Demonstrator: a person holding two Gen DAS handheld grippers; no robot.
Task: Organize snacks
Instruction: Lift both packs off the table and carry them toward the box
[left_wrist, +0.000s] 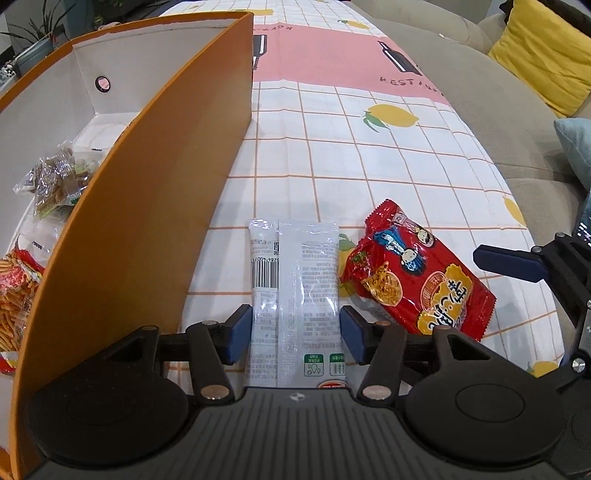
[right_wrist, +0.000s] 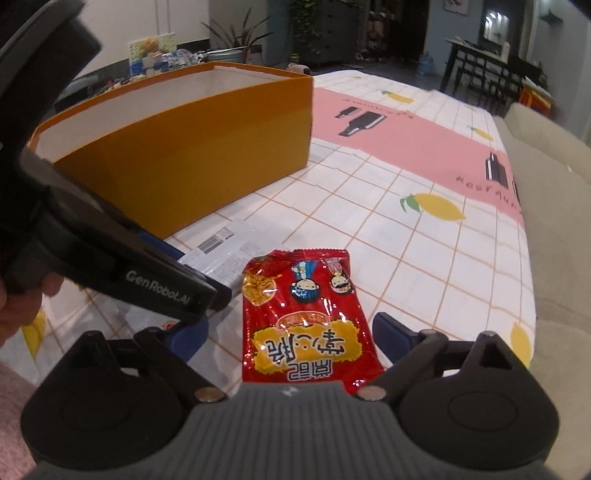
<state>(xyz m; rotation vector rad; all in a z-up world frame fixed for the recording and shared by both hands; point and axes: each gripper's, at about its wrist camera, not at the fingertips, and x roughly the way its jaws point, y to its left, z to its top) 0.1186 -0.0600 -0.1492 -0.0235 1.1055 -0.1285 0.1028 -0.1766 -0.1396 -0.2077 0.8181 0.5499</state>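
A: Left gripper (left_wrist: 295, 332) straddles the white packet (left_wrist: 295, 295), pads either side, gaps showing, not clamped. The packet lies flat on the worktop (left_wrist: 369, 147), just beside the orange box (left_wrist: 147, 221).

B: Right gripper (right_wrist: 291, 332)?

A: Jaws spread wide around the red packet (right_wrist: 306, 317), nothing pinched. It lies flat just beside the white one, near the worktop's near edge.

B: Why that layout?

A: Likely staging: the box already holds snacks (left_wrist: 55, 177), so both packets sit close for loading. Straddling lines up each pinch.
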